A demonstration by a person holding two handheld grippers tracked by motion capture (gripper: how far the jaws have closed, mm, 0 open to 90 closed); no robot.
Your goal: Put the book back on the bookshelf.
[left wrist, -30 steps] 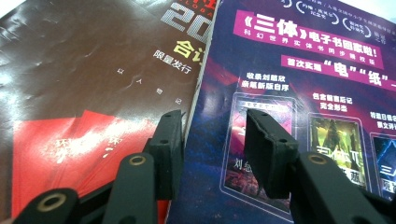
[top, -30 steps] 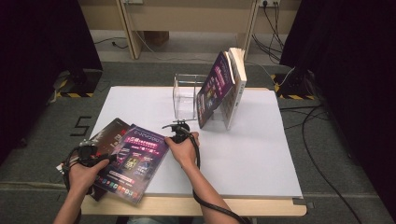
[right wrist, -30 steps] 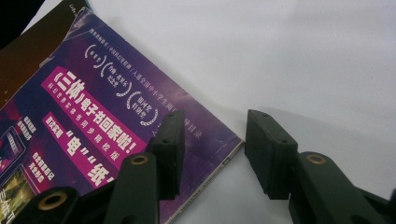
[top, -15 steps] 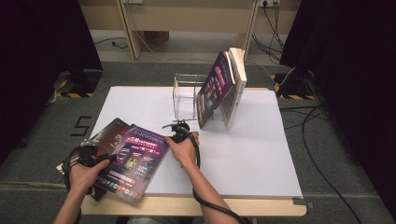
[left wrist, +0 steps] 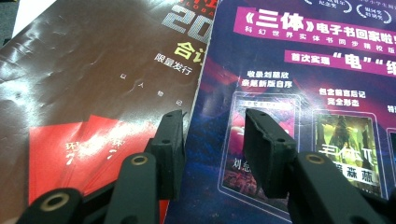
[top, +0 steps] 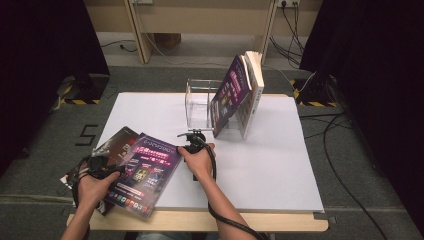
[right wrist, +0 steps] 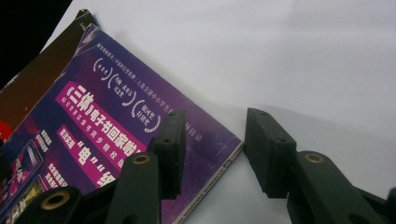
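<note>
Purple magazine (top: 145, 172) flat on the white surface (top: 260, 165), overlapping a brown magazine (top: 107, 150), between both claws. Left claw (left wrist: 212, 140) spread, astride the magazine's left edge, just narrowing, pinching nothing. Right claw (right wrist: 212, 147) spread, astride its right corner, likewise narrowing. Open room beyond the right claw. Near corner past the surface's front edge. Covers cut off in both gripper views.
</note>
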